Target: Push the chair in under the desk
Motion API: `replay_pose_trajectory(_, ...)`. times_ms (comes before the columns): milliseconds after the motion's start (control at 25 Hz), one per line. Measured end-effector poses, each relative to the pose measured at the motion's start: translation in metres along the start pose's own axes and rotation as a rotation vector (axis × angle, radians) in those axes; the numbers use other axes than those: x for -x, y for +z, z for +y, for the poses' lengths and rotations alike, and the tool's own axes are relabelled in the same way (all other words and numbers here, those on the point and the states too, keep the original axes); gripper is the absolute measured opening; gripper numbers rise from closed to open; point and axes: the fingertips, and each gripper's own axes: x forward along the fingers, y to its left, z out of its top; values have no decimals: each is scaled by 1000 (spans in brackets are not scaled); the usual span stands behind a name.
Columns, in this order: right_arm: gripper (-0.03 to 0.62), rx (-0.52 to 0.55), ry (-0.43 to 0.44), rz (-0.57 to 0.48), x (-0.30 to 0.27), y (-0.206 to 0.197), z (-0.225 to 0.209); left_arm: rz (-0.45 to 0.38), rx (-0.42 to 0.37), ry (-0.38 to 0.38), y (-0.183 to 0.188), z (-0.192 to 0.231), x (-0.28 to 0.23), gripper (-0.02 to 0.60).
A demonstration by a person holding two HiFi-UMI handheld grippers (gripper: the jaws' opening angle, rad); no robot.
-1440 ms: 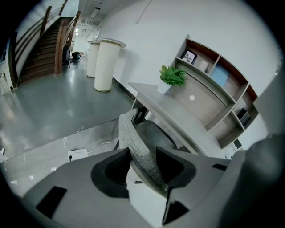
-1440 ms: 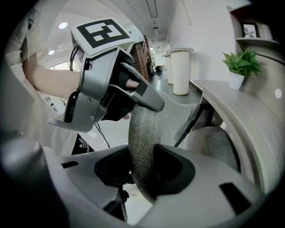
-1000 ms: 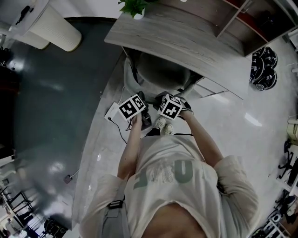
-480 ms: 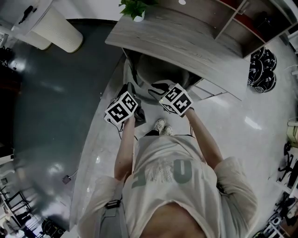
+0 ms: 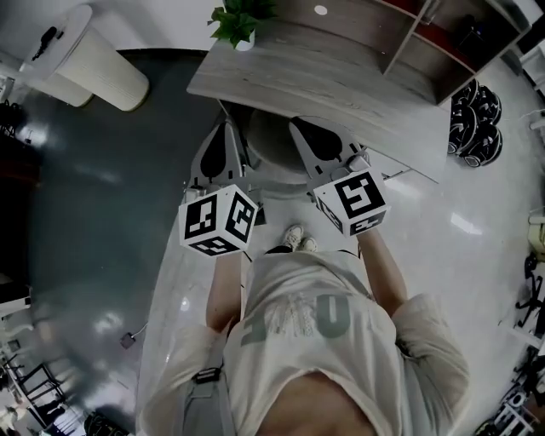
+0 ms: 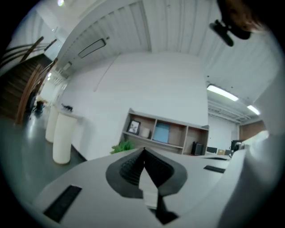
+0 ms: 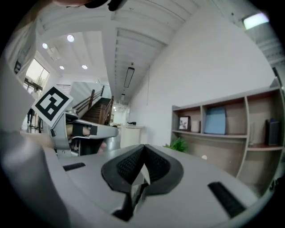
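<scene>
Both grippers had come up from low by the chair [image 5: 274, 150] to about desk height and pointed level. Over the same moment their jaws had been closing. The left gripper [image 6: 143, 150] now showed its pads met at the tip with nothing between them. The right gripper [image 7: 143, 146] was the same, together and empty.

- The chair stood between the two grippers in the head view, its round seat tucked beneath the near edge of the desk [image 5: 341, 77].
- The grippers covered both sides of the seat, so how deep it sat was hard to tell; probably most of the way in.
- With both tools lifted off and closed on nothing, I judged the push finished or nearly so.

Views compared:
- Only the head view showed the chair and desk together, with the plant [image 5: 241, 21] at the desk's far corner.
- Neither gripper view showed the chair. Both looked over the desktop to the shelf unit [image 6: 164, 131] against the white wall.
- The right gripper view alone caught the left gripper's marker cube [image 7: 53, 103] and a staircase [image 7: 95, 107] behind it.
</scene>
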Motion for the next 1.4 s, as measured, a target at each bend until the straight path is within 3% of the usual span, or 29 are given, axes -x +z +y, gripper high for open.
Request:
replay_pose_trajectory(120, 17, 45, -107, -73, 24, 28, -12, -85, -186, -101, 28, -41, 4, 14)
replay_pose_trajectory(200, 17, 61, -159, -106, 39, 40, -16, -112, -223, -149, 36, -61, 8, 14)
replay_pose_trajectory(360, 17, 55, -228, -119, 63, 46, -22, -131, -193, -205, 44, -81, 12, 14)
replay_pose_trajectory(600, 17, 52, -275, -96, 73, 41, -38, -135, -234, -221, 46, -92, 12, 13)
replay_pose_trajectory(1400, 17, 69, -273, -101, 77, 40, -33, -112, -219, -228, 40, -85, 19, 13)
